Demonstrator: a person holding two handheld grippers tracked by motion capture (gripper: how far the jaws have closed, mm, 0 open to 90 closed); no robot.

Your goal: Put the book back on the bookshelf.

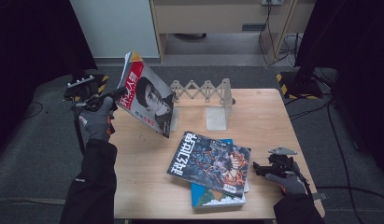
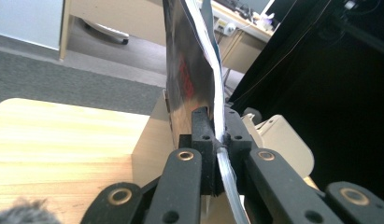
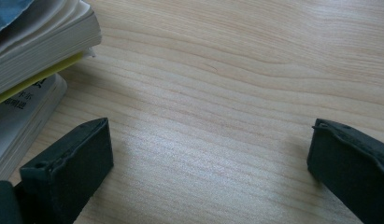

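Observation:
A magazine with a red band and a portrait on its cover (image 1: 148, 95) hangs tilted in the air over the table's back left. My left gripper (image 1: 116, 92) is shut on its left edge. In the left gripper view the black jaws pinch the thin bundle of pages (image 2: 218, 107), seen edge-on. A dark magazine with white characters (image 1: 210, 162) lies on top of a blue book (image 1: 217, 197) at the front middle of the table. My right gripper (image 1: 256, 168) rests low on the table just right of that stack, open, with bare wood (image 3: 213, 121) between its jaws.
A pale expandable book rack (image 1: 206, 95) stands at the back middle of the wooden table (image 1: 269, 116). Page edges of the stacked books (image 3: 35, 51) lie close to the right gripper's left jaw. Grey carpet, cables and dark stands surround the table.

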